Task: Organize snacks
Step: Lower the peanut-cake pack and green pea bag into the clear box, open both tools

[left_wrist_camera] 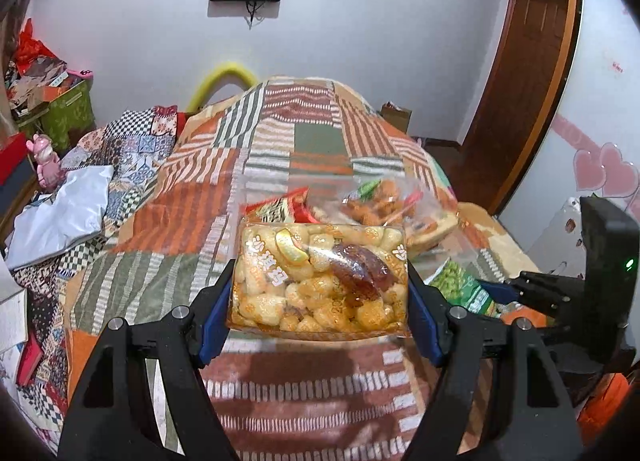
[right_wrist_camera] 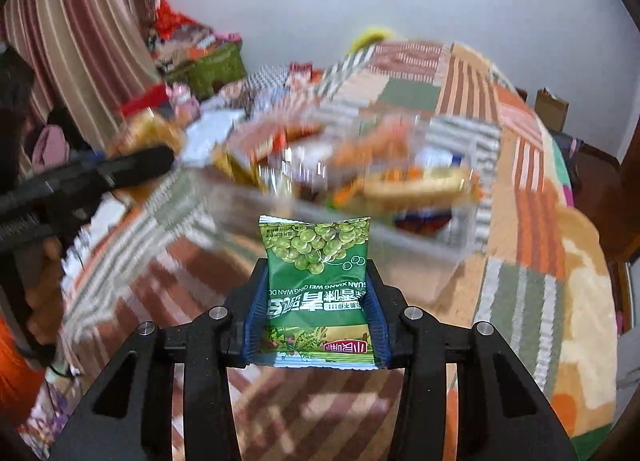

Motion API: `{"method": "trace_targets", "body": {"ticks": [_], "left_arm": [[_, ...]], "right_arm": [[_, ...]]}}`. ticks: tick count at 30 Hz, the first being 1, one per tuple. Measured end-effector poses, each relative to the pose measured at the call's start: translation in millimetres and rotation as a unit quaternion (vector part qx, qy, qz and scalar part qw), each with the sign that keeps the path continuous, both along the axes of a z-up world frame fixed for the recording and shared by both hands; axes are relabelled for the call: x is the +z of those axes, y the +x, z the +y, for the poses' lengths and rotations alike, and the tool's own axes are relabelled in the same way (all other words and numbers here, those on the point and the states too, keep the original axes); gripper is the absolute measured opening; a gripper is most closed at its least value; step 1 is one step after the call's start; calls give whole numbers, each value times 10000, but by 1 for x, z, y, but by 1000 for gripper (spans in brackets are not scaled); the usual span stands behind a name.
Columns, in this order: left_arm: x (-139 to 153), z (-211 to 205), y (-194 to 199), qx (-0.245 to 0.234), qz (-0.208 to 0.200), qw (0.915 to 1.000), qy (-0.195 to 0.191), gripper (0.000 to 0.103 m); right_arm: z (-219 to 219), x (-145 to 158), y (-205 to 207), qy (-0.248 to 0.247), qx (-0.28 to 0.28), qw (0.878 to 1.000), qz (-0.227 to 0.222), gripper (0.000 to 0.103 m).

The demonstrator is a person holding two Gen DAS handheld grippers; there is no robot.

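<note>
- The left gripper [left_wrist_camera: 320, 297] is squeezing a clear plastic pack of golden puffed snack pieces [left_wrist_camera: 320, 277] between its blue pads, fingers spread wide to fit the pack's full width, holding it up over the patchwork blanket [left_wrist_camera: 280, 133] covering the bed.
- The right gripper [right_wrist_camera: 316, 313] is pinching a green foil packet printed with green peas [right_wrist_camera: 318, 281], fingers closed in about halfway against its sides, packet standing upright with its print upside down.
- A clear plastic bin [right_wrist_camera: 460, 237] is sitting on the blanket just past both packs, toward the bed's right edge, already holding a jumble of orange and red snack packets [left_wrist_camera: 376, 201].
- The right wrist view is pretty motion-blurred, so I can't tell exactly what's in the bin there.
- The green packet [left_wrist_camera: 460, 289] is also peeking in from the right of the left wrist view.
</note>
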State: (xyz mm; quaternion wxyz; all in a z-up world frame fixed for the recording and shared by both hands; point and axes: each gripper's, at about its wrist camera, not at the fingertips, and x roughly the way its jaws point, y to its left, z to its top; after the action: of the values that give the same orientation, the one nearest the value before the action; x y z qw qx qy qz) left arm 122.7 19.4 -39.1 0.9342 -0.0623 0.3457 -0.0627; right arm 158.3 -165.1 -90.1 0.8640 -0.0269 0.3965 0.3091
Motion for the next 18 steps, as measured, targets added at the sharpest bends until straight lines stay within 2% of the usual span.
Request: {"method": "trace_targets", "body": {"ticks": [6,11,16,18], "left_arm": [[6,-3,29,16,-89,9999,47,74],[-6,7,64,146,180,9996,-151,74],[-25,18,91,229,480,9977,-413,74],[-34,19,98,229,562,9974,-401,74]], "right_arm": [[9,21,25,206,-238,9989,-354,40],[20,24,51,117,-438,9976,-519,40],[30,19,73,30,-465,9979,-460,40],[32,16,80,4,-452,9982,-407,40]]}}
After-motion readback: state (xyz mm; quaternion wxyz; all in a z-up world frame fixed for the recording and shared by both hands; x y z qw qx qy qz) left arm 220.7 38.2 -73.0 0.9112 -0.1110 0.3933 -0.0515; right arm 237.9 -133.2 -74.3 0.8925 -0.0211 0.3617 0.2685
